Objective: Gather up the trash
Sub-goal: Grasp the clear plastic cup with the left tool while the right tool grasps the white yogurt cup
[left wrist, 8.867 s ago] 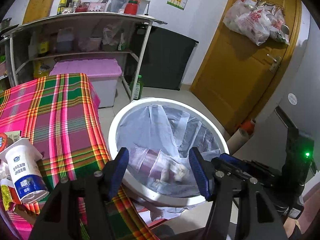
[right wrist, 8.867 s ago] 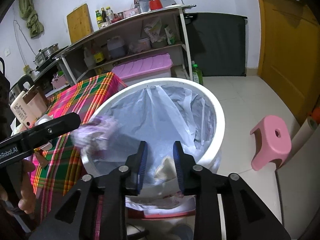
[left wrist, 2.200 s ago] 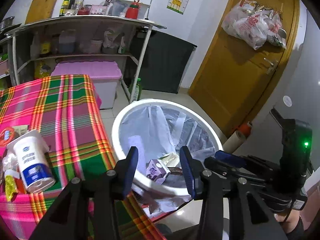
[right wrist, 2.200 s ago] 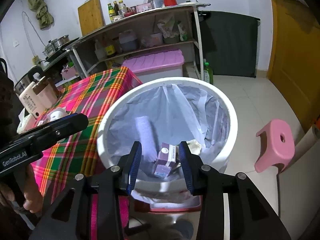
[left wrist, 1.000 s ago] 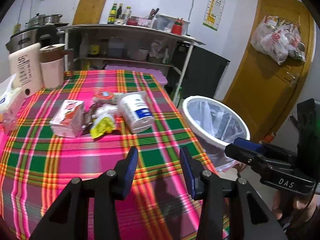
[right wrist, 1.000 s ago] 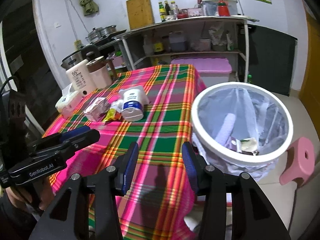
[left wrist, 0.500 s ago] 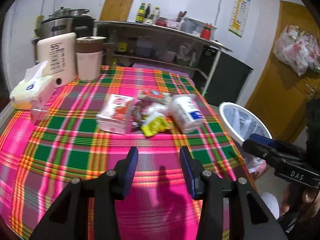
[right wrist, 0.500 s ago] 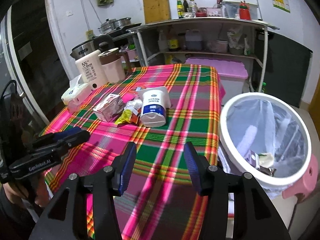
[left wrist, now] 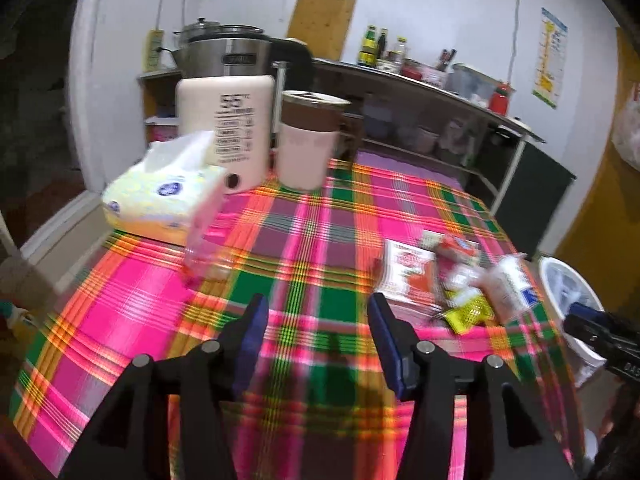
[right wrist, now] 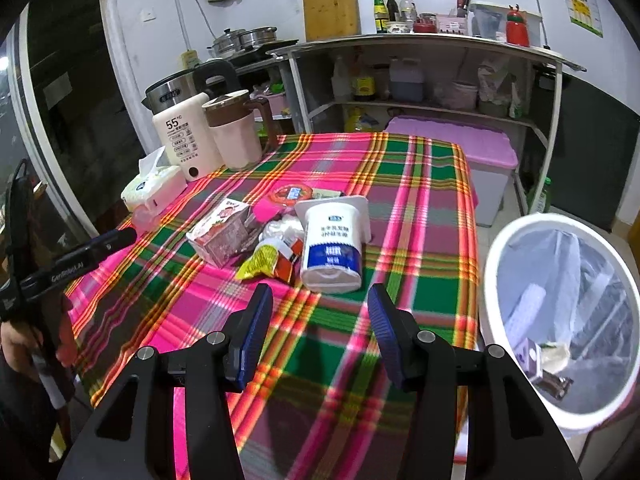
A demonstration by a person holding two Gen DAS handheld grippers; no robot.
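tablecloth (right wrist: pixel 420 248): woven-looking plaid in hot pink, green and orange; lies flat, hangs over the table edge
trash pile: mid-table in the right wrist view; a squat white yogurt tub (right wrist: pixel 332 240) with a blue band lying on its side; a crinkly yellow wrapper (right wrist: pixel 258 262) touching its left; a boxy pink carton (right wrist: pixel 220 236) just beyond that; a round red lid (right wrist: pixel 290 194) behind
bin (right wrist: pixel 496 264): round white plastic rim with a thin, wrinkly clear liner; stands off the table's right edge; a small purple carton and scraps at the bottom
back corner: smooth cream kettle (right wrist: pixel 184 140); pink jug (right wrist: pixel 236 136) with a brown lid; soft tissue pack (right wrist: pixel 154 186)
left gripper (left wrist: pixel 318 312): black frame, ribbed blue pads; jaws opening, only cloth between them; view is motion-blurred
right gripper (right wrist: pixel 320 300): same build; jaws spread apart, gripping nothing; tub just ahead of the tips
vs two seconds back: both were hanging over the bin; now both are over the table, facing the pile; the left's jaws are wider
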